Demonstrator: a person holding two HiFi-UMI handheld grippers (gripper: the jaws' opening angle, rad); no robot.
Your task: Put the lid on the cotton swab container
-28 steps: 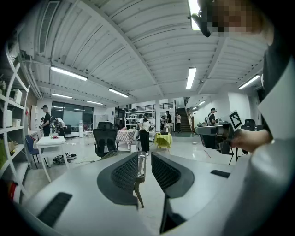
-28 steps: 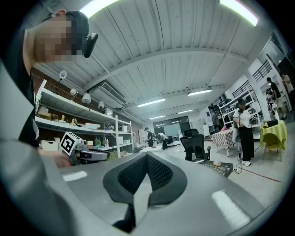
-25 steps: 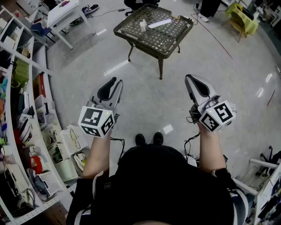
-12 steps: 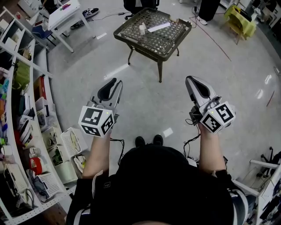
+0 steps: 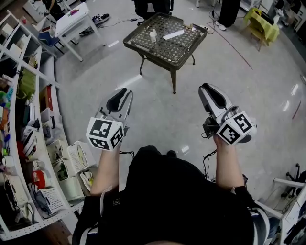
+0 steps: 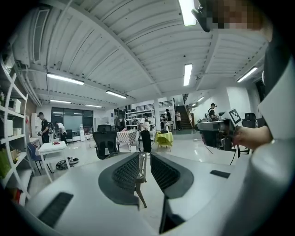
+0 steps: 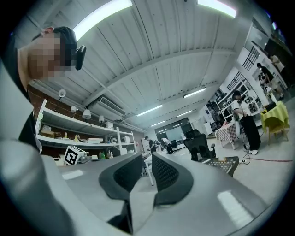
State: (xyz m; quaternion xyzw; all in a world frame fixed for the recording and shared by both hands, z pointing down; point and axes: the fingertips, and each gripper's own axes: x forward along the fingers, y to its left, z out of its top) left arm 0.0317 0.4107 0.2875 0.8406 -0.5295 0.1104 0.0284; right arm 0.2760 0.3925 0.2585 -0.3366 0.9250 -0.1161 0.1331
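A dark mesh-top table [image 5: 184,51] stands on the floor ahead of me. On it a small white cotton swab container [image 5: 152,35] stands upright, with a flat white lid [image 5: 173,34] lying just to its right. My left gripper [image 5: 126,91] and right gripper [image 5: 204,88] are held up in the air, well short of the table, both pointing toward it. Each is shut with nothing between its jaws. The left gripper view looks past its gripper [image 6: 145,156] at a table leg [image 6: 140,189]. In the right gripper view the table [image 7: 224,163] shows to the right of that gripper [image 7: 147,162].
White shelving [image 5: 28,143] full of boxes and baskets runs along the left. A white desk [image 5: 71,16] stands at the far left, a black office chair [image 5: 152,5] behind the table, a yellow chair [image 5: 262,21] far right. Several people [image 6: 146,133] stand far off.
The table has come slightly nearer and lower in the head view as I step forward. Both grippers keep their pose, shut and empty.
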